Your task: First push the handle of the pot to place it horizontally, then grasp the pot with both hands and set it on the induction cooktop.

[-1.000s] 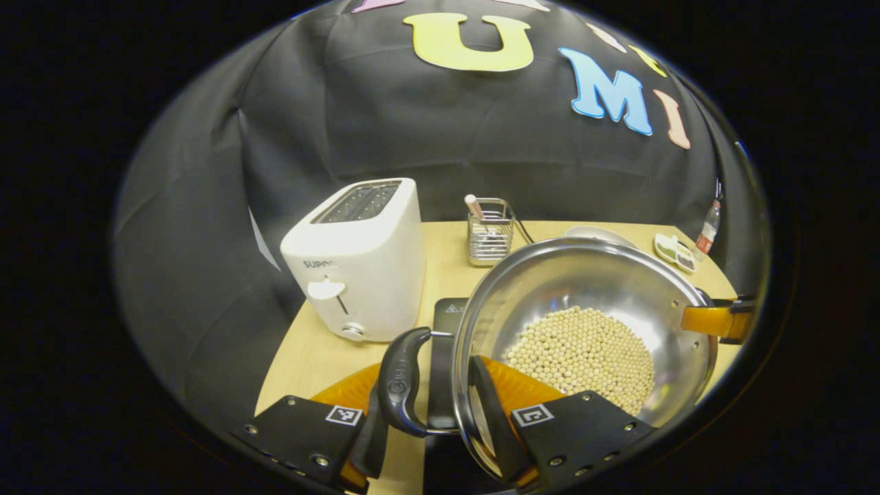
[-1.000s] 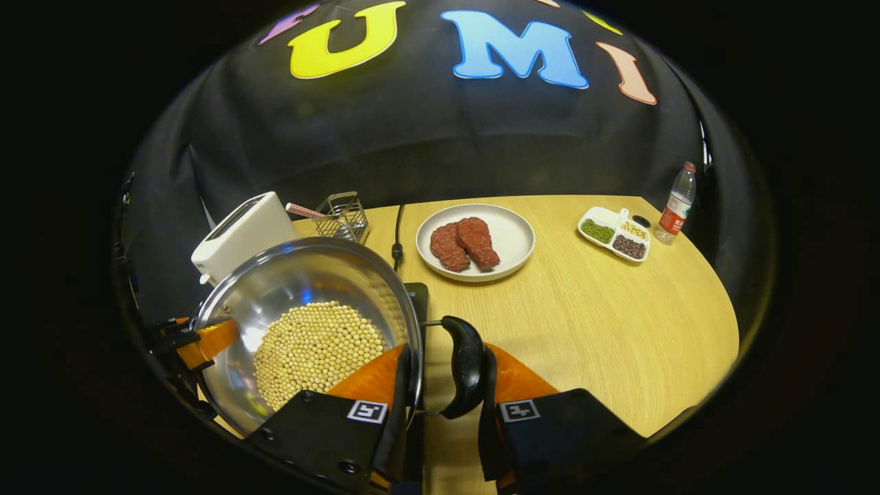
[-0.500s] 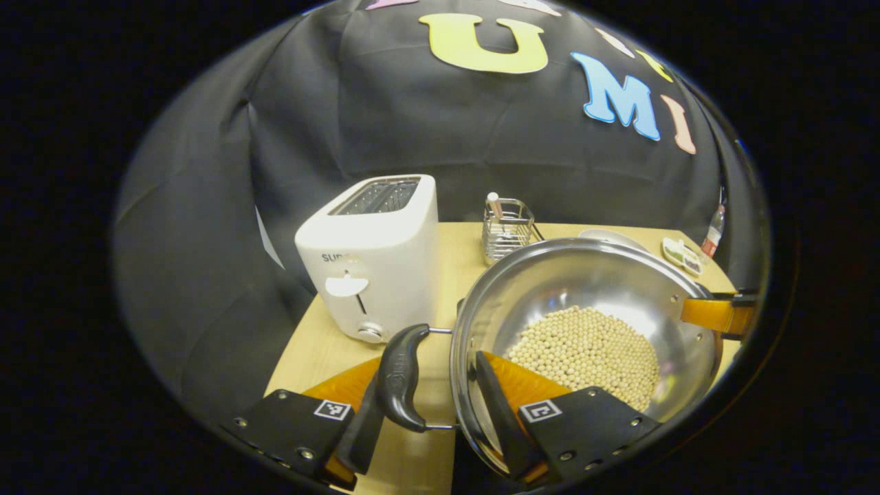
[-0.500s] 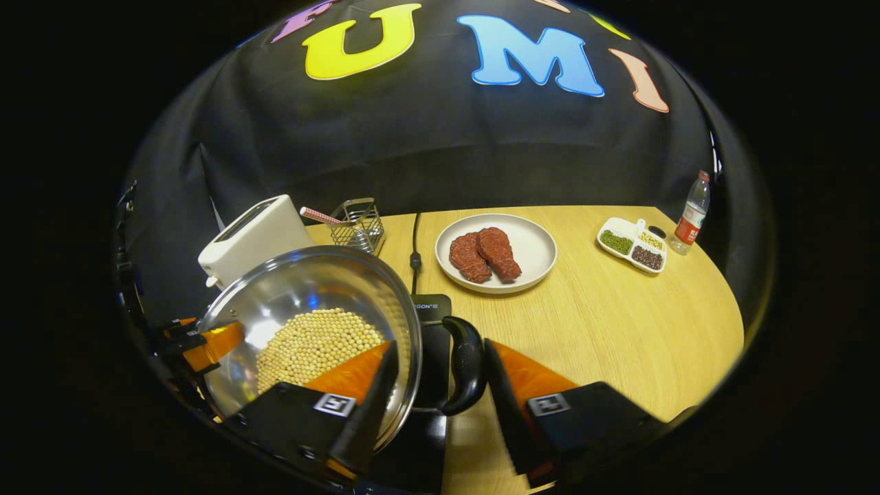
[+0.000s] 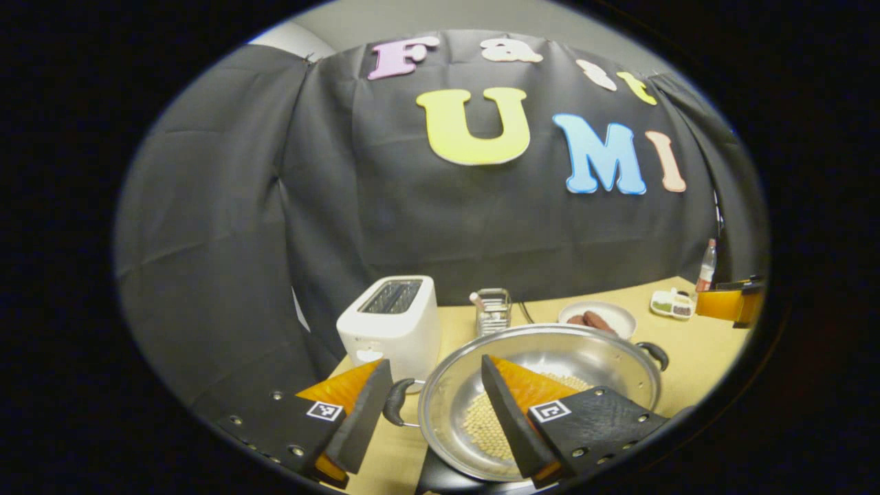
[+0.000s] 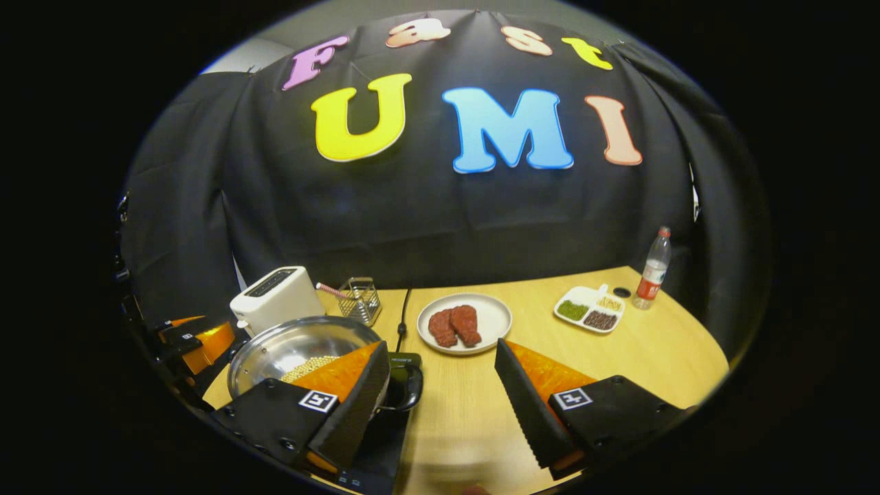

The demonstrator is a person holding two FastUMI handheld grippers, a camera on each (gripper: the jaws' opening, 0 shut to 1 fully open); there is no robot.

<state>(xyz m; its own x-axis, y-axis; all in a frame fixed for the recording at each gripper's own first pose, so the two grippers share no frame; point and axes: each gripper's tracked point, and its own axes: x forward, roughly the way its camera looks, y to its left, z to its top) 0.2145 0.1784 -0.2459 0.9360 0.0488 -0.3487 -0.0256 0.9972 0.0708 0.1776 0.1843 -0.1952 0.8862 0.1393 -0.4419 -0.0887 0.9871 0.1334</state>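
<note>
The steel pot (image 5: 550, 357) holds pale beans and sits low on the black induction cooktop (image 6: 385, 447). Its two dark handles point left (image 5: 393, 411) and right (image 5: 653, 352). My left gripper (image 5: 430, 419) hangs open above the pot's left handle, touching nothing. In the right gripper view the pot (image 6: 289, 347) lies at lower left, its near handle (image 6: 411, 385) beside my right gripper (image 6: 440, 412), which is open and raised off it. The left gripper (image 6: 196, 340) appears beyond the pot, and the right gripper (image 5: 732, 302) at the far right edge of the left gripper view.
A white toaster (image 5: 392, 323) and a wire utensil rack (image 5: 493, 308) stand behind the pot. A plate (image 6: 495, 313) with two pieces of meat, a divided dish (image 6: 590, 311) and a bottle (image 6: 653, 268) sit farther right on the wooden table (image 6: 639, 357). A power cord (image 6: 404, 313) runs back from the cooktop.
Both grippers have opened, let go of the pot's handles, and risen up and back. The pot has gone down and now rests on the cooktop.
</note>
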